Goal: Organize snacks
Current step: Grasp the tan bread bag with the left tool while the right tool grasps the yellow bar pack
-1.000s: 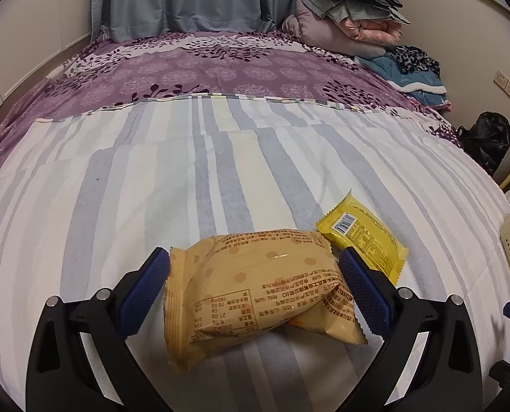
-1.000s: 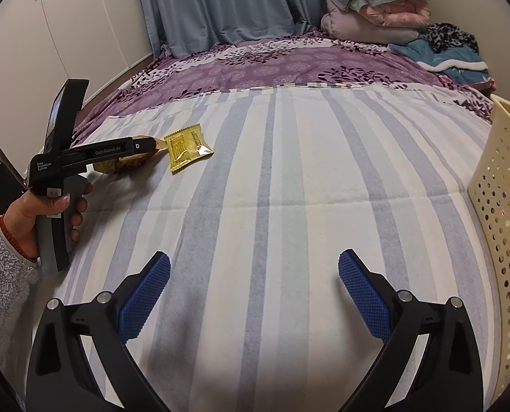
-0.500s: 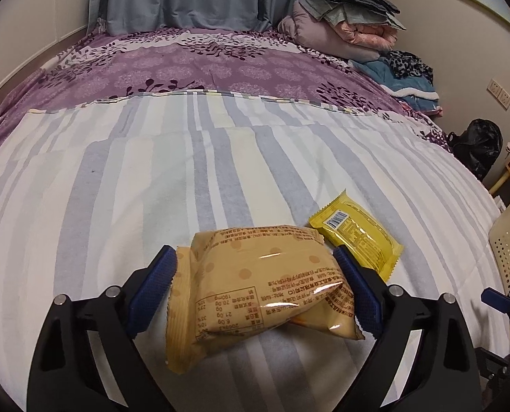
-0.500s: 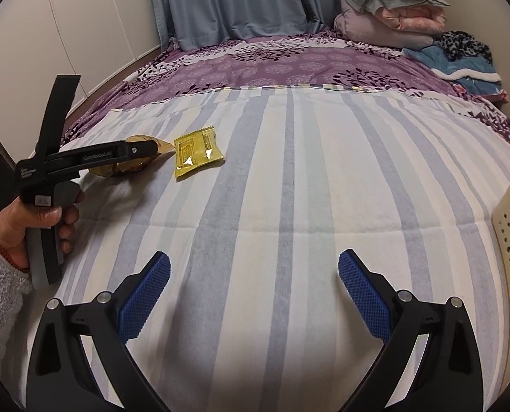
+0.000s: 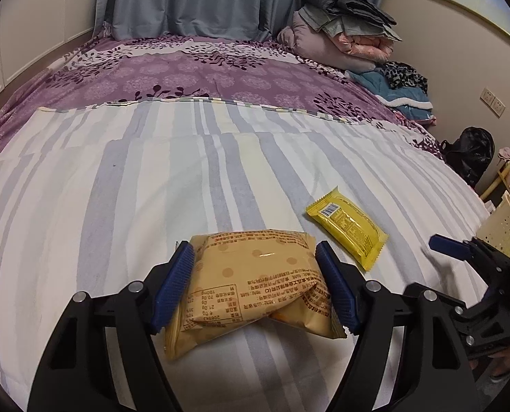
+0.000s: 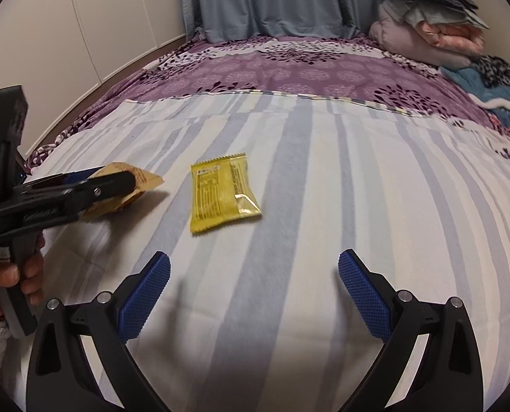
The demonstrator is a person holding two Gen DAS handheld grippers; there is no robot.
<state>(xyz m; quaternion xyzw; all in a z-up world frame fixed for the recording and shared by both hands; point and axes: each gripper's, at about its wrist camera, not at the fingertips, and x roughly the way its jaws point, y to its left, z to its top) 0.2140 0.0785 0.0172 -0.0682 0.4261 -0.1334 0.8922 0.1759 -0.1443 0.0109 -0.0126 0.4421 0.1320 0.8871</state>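
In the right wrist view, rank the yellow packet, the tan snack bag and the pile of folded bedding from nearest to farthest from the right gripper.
From the right gripper:
1. Yellow packet, just ahead on the striped sheet, slightly left.
2. Tan snack bag, further left, between the left gripper's closing jaws.
3. Pile of folded bedding, far right at the head of the bed.

Your left gripper (image 5: 255,281) is closing around the tan snack packet (image 5: 251,281), which fills the gap between its jaws. Just right of it the yellow packet (image 5: 347,226) lies flat on the striped blanket (image 5: 152,189), apart from the tan one; a narrow strip of bare blanket separates them. Your right gripper (image 6: 253,295) stands wide with nothing between its jaws, and the blanket ahead to the yellow packet is unobstructed. Beyond both packets the bed lies open up to the folded bedding pile (image 5: 344,41) at the far right corner.
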